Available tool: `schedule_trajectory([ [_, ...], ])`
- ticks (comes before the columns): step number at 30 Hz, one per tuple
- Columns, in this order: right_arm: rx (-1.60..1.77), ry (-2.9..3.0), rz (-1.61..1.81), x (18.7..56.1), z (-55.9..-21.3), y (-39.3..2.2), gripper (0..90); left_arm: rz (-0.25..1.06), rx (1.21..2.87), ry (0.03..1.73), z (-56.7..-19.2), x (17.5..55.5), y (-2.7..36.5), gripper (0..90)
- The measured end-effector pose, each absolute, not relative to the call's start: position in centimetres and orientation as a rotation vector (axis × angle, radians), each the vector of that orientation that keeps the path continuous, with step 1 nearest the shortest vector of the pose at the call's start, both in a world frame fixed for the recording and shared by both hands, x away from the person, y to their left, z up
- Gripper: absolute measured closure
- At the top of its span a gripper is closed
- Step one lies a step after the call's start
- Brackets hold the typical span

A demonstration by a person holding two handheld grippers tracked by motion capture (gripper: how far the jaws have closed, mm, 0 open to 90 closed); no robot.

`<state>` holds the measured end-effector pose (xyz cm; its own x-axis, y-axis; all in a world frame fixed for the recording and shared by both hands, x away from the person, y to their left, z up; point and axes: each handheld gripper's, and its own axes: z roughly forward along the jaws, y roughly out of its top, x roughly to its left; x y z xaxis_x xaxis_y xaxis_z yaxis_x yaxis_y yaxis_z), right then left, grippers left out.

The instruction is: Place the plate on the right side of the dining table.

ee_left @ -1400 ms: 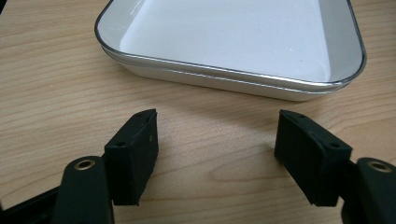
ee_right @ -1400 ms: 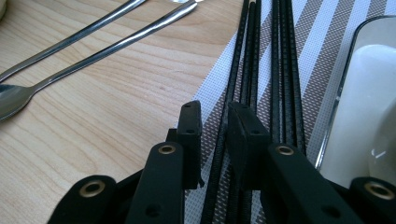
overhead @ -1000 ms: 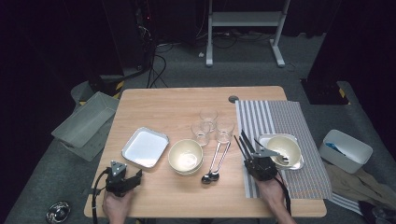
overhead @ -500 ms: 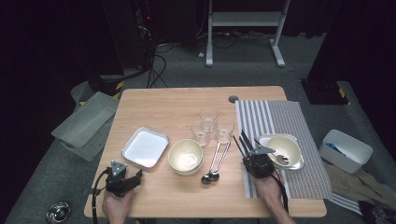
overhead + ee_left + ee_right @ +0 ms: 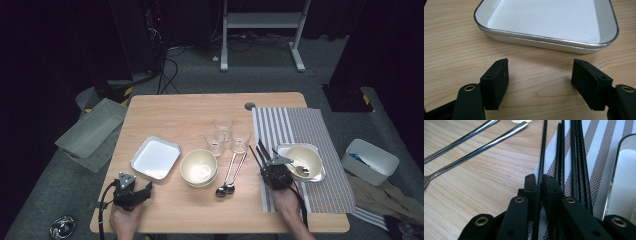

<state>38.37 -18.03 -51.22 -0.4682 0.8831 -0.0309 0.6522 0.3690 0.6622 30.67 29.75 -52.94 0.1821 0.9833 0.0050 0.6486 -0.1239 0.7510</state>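
My right claw [image 5: 539,185] has just been closing, and its jaws now pinch one thin black chopstick [image 5: 542,152]. That stick lies at the edge of the striped mat [image 5: 599,150], in the middle of the frame, beside more black chopsticks [image 5: 574,157]. Two spoons [image 5: 474,142] lie at the upper left on the worktop [image 5: 474,182]. My left claw [image 5: 540,82] is wide, holding nothing, just below the white tray [image 5: 544,22].

We're looking along our left tool [image 5: 540,82], its two black pads [image 5: 496,81] standing wide apart at the bottom of the frame with bare wooden desk [image 5: 451,47] between them. Across the top lies a white tray [image 5: 549,20] with a metal rim, near our pads but apart.
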Motion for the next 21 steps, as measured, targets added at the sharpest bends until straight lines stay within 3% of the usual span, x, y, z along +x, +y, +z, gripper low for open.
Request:
schedule_trajectory([
  [21,1.350,2.235,0.812,38.74,-51.19,-17.58,86.0,0.698,1.847,1.533,-52.94,30.67,29.75,30.5],
])
